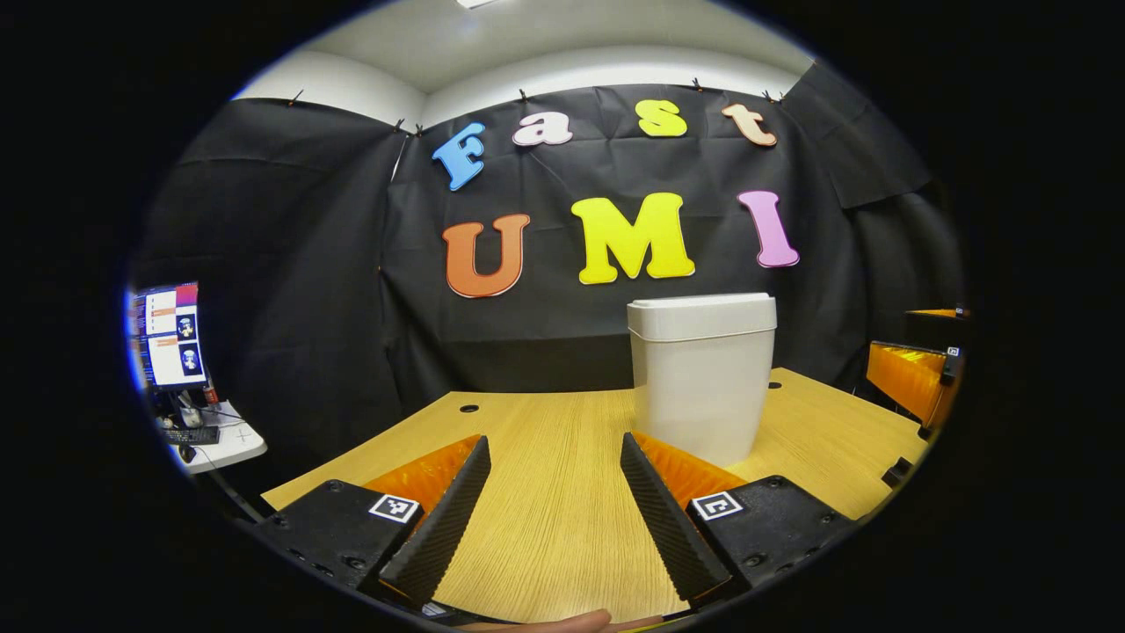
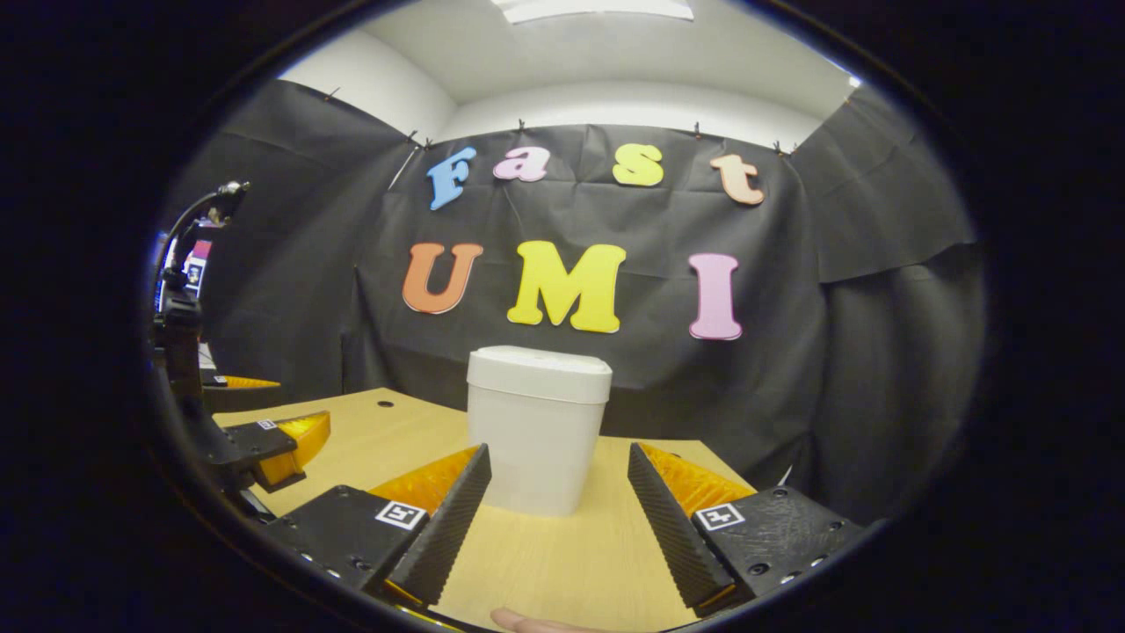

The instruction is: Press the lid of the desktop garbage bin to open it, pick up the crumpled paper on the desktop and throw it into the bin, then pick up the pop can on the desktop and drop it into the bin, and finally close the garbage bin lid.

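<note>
A white desktop garbage bin (image 1: pixel 701 378) with its lid (image 1: pixel 701 315) down stands on the wooden desk (image 1: pixel 545 510), ahead and to the right in the left gripper view. My left gripper (image 1: pixel 555 457) is open above the bare desk, short of the bin. In the right gripper view the same bin (image 2: pixel 538 431) stands straight ahead with its lid (image 2: pixel 540 371) closed. My right gripper (image 2: pixel 559 466) is open, with the bin just beyond its fingertips. The left gripper (image 2: pixel 272 444) also appears at the left edge of the right gripper view.
A side table with a monitor (image 1: pixel 167 334) and keyboard stands to the far left beyond the desk edge. The other gripper (image 1: pixel 914 378) shows at the right edge of the left gripper view. Cable holes (image 1: pixel 468 409) mark the desk's back.
</note>
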Demonstrator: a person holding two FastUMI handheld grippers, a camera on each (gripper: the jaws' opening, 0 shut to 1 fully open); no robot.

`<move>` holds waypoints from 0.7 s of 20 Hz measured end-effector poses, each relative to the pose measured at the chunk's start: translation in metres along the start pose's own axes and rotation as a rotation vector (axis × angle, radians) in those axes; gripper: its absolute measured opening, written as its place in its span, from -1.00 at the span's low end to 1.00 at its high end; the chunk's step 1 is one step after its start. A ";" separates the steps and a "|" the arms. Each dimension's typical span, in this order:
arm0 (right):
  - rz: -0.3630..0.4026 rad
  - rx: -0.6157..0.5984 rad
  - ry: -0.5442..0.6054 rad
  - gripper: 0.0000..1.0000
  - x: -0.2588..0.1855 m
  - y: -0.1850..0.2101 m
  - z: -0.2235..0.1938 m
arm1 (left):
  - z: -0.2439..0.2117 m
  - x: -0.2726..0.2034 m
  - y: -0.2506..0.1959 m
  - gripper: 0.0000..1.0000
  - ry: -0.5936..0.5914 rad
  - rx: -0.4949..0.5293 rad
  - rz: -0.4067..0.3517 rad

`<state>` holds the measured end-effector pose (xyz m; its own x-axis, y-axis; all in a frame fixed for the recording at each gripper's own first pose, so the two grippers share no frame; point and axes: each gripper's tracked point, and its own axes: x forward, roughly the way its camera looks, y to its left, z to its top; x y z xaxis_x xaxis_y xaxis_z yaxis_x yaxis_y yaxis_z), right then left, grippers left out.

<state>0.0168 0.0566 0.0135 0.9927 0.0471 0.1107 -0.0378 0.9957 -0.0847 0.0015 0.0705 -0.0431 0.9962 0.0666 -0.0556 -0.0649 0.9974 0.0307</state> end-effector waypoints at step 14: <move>-0.005 -0.004 0.016 0.89 0.002 -0.001 -0.005 | -0.008 0.003 -0.006 0.93 0.013 0.020 -0.013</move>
<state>0.0198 0.0552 0.0089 0.9946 0.0406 0.0953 -0.0322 0.9955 -0.0886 0.0040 0.0653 -0.0511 0.9961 0.0539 -0.0692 -0.0505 0.9975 0.0500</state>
